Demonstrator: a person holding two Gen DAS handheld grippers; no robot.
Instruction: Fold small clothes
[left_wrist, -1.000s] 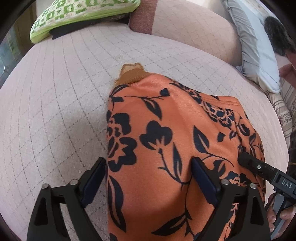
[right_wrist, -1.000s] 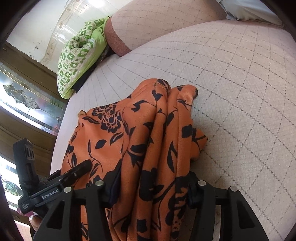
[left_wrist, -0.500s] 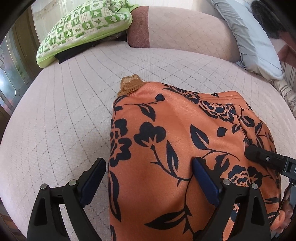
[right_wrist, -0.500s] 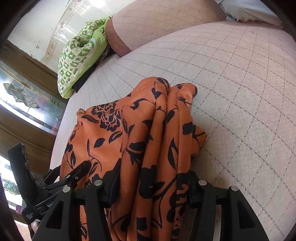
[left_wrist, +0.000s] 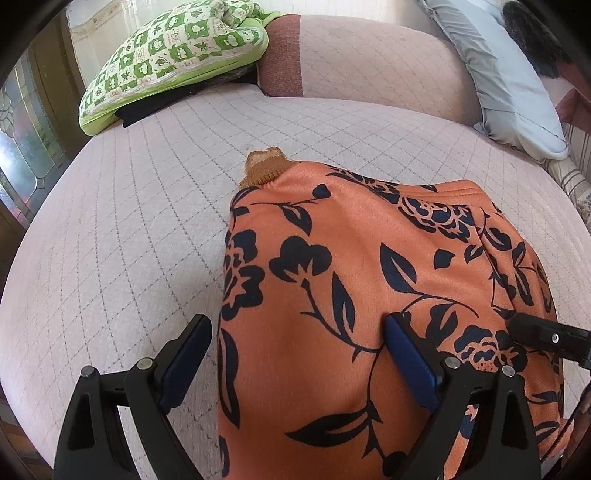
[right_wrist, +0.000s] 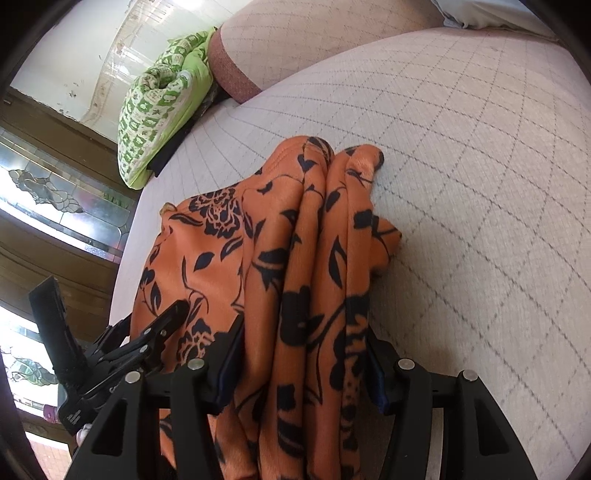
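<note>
The sofa seat (left_wrist: 122, 236), a pale quilted cushion with a diamond stitch pattern, serves as the folding surface. The orange garment (left_wrist: 369, 266) lies on it with the far end resting on the cushion and the near end raised toward both cameras; this is judged to be a mid-fold carry.

In the left wrist view the garment fills the field from 3 o'clock to 6 o'clock. A brown ribbed cuff (left_wrist: 264, 170) projects from its far edge at 12 o'clock of the cloth. The fabric is fleece-like, orange, printed with dark navy flowers and leaves.

The right gripper (right_wrist: 301, 363) is at half span, and its jaws bracket a bunched stack of several vertical pleats at the garment's right edge. The pads appear to press the bundle, keeping the layers aligned.

The left gripper (left_wrist: 295, 363) stands wide open. One pad is over bare cushion at 8 o'clock; the other lies on the cloth at 5 o'clock. It grips nothing and is judged to be positioned for a hold on the left edge.

A green patterned cushion (left_wrist: 173, 55) sits at 11 o'clock, well apart.
</note>
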